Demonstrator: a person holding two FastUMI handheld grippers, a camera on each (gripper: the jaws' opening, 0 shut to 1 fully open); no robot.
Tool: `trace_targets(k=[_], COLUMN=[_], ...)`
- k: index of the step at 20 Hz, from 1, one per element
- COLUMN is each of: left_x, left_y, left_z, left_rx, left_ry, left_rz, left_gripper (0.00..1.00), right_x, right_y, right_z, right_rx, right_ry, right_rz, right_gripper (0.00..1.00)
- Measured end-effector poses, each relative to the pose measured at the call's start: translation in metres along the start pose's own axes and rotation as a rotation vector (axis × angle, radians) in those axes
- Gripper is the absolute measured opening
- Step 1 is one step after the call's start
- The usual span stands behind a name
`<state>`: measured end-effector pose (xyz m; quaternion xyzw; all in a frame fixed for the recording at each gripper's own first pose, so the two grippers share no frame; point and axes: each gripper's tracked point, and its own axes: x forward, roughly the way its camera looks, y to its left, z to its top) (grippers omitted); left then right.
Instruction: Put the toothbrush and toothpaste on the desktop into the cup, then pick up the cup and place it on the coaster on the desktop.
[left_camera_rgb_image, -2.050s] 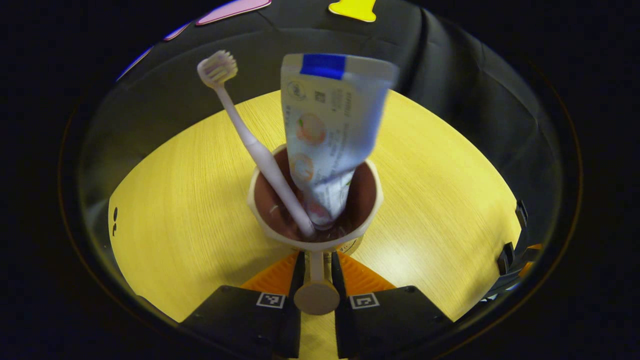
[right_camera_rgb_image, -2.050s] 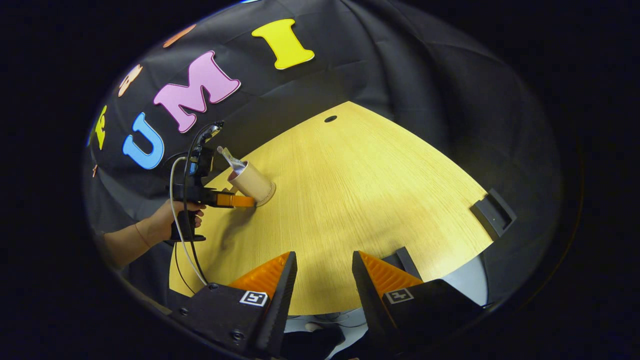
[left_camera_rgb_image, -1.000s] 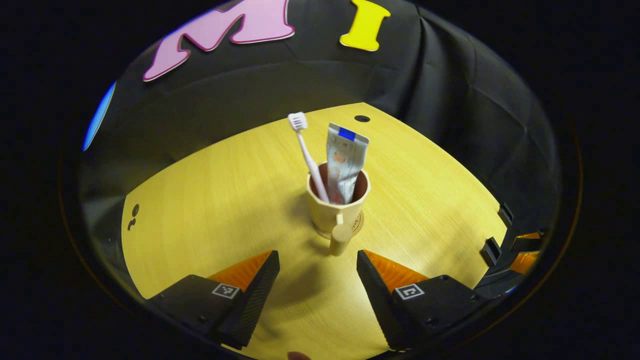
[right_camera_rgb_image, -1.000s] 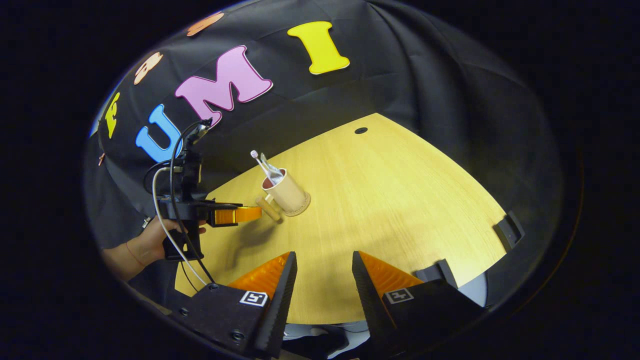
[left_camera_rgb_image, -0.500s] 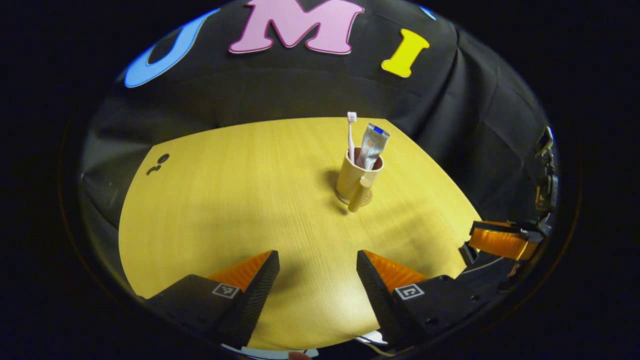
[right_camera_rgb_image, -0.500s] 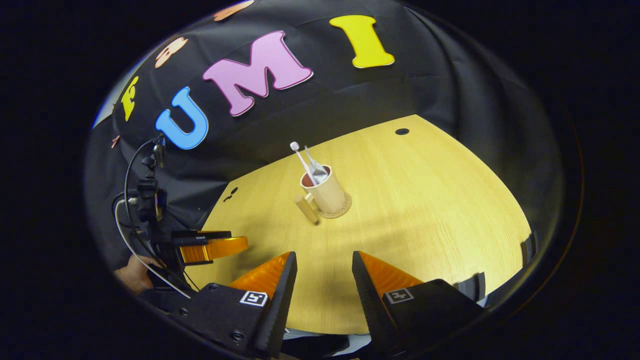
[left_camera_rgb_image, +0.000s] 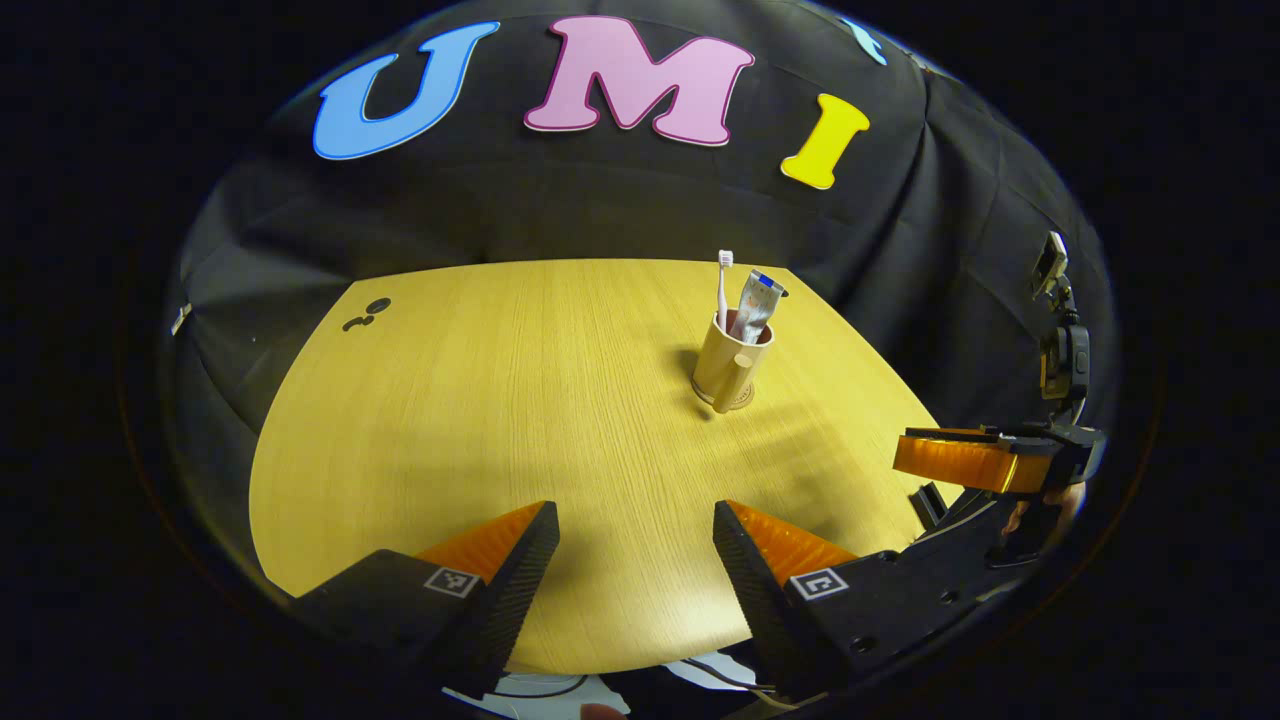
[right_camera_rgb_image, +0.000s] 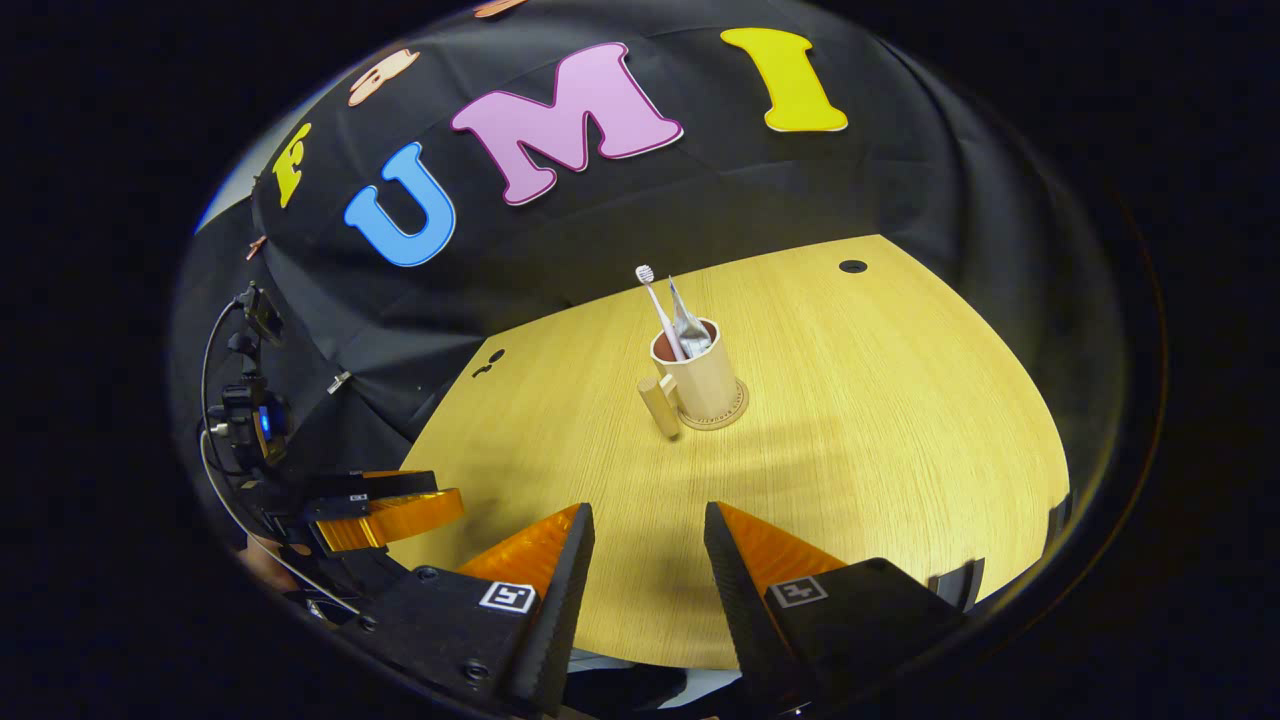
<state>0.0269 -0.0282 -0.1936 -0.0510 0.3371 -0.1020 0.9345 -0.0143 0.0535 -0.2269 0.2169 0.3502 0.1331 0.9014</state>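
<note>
1. The cup (left_camera_rgb_image: 727, 367) stands upright on the coaster (left_camera_rgb_image: 741, 402), toward the far right part of the wooden desktop (left_camera_rgb_image: 480, 420) in the left gripper view.
2. In the right gripper view the same cup (right_camera_rgb_image: 703, 380) sits near the middle of the desktop (right_camera_rgb_image: 900, 420), with the round coaster (right_camera_rgb_image: 733, 411) showing as a thin rim around its base.
3. The toothbrush (left_camera_rgb_image: 722, 290) stands in the cup with its bristle head up, leaning against the rim.
4. The toothpaste (left_camera_rgb_image: 756, 305) stands in the cup just beside the toothbrush, with its flat crimped end up.
5. From the right gripper view the toothbrush (right_camera_rgb_image: 660, 310) leans to the left and the toothpaste (right_camera_rgb_image: 688, 322) shows edge-on beside it.
6. The cup's handle (right_camera_rgb_image: 658, 405) sticks out toward the near left in that view.
7. The left gripper (left_camera_rgb_image: 636, 515) hovers above the near edge of the desktop, well apart from the cup, with its 2 fingers spread and nothing between them.
8. The right gripper (right_camera_rgb_image: 645, 518) also sits over the near edge, its fingers apart and gripping nothing.
9. In the left gripper view, the right gripper (left_camera_rgb_image: 960, 460) shows at the right edge of the desktop, with part of a hand (left_camera_rgb_image: 1040, 510) below it.
10. In the right gripper view, the left gripper (right_camera_rgb_image: 385, 512) shows at the left beyond the desktop's corner, with cables (right_camera_rgb_image: 230, 480) trailing from its body.
</note>
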Motion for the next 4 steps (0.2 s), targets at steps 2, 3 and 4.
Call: trace_targets(k=[2,3,4], left_x=[-0.0039,-0.0065,-0.0061], left_y=[0.0026,0.0061,0.0067], left_z=[-0.0005,-0.0059,-0.0067], left_rx=[-0.01,-0.014,-0.016], left_ry=[-0.004,-0.002,-0.001], left_rz=[0.002,0.003,0.006], left_gripper=[0.97,0.97,0.97], right_x=[-0.0004,-0.0019,-0.003], right_y=[0.0019,0.0032,0.0034], right_z=[0.0002,0.0007,0.001], right_rx=[-0.003,-0.004,-0.007], right_ry=[-0.001,-0.002,-0.002], right_rz=[0.003,0.003,0.003], right_gripper=[0.69,0.69,0.69])
